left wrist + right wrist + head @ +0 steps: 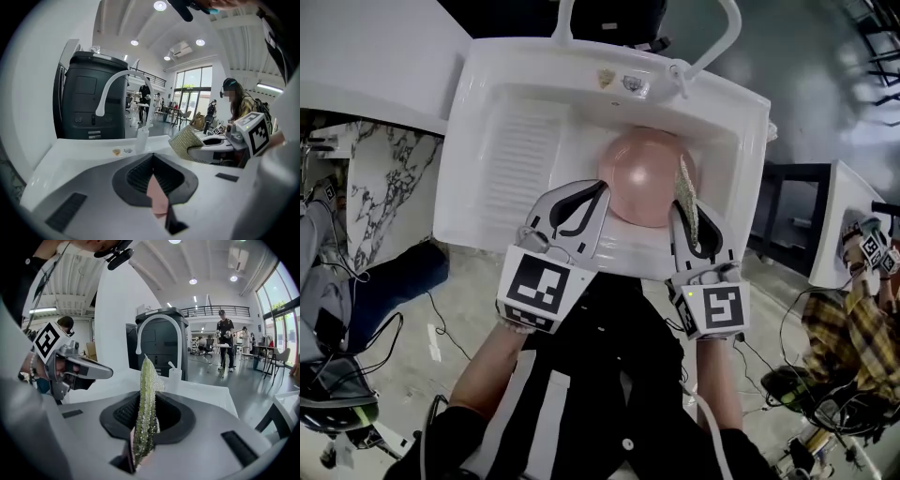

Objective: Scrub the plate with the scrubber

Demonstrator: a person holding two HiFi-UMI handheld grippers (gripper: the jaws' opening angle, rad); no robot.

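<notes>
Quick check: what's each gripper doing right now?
Left gripper: closed on the rim of the pink plate.
Right gripper: closed on the green scrubber.

I count two grippers on my feed, the left gripper (598, 192) and the right gripper (684, 223). That gives two marker cubes, one marker cube (537, 286) on the left and another (719, 309) on the right. I see one pink plate (642, 173), one scrubber (685, 187), one white sink (516, 150), one faucet (727, 28) and one clear bottle (142, 138). Two small bits lie on the sink's back ledge, the first (605, 78) beside the second (634, 84).
</notes>
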